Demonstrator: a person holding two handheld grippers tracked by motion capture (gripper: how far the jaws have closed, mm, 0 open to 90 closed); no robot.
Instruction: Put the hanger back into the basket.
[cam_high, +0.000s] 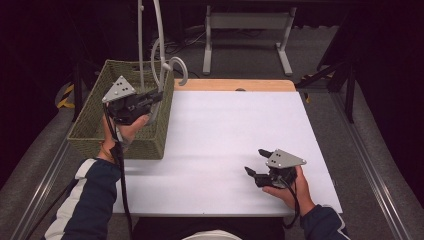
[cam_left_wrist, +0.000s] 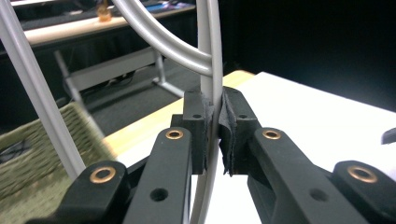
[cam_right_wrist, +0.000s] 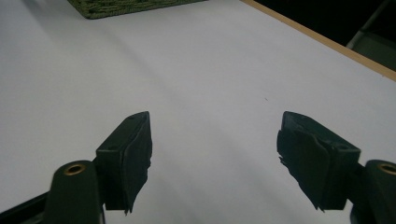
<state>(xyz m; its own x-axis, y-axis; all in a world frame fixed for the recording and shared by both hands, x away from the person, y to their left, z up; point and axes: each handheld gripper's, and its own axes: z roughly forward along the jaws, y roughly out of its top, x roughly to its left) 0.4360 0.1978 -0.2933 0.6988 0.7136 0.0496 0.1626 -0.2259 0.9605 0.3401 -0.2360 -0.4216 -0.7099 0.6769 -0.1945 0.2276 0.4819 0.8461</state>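
Here we have the left tongs (cam_left_wrist: 214, 128) clamped on a grey hanger (cam_left_wrist: 212, 60) above the woven basket (cam_high: 95, 125). We should lift straight, clearing the rim. Our right tongs (cam_right_wrist: 215, 154) hover wide open, empty, over the bench (cam_high: 225, 135).

Counting it off: one woven green basket (cam_high: 95, 125) at the table's left edge, one table (cam_high: 235, 135) with a white top. Two grippers in play, a left hand-held gripper (cam_high: 159, 95) and a right hand-held gripper (cam_high: 256, 162), one per hand. Grey hangers (cam_high: 161, 47) rising from the basket: at least two rods in the high view, three grey bars in the left gripper view, exact count of hangers hard to call
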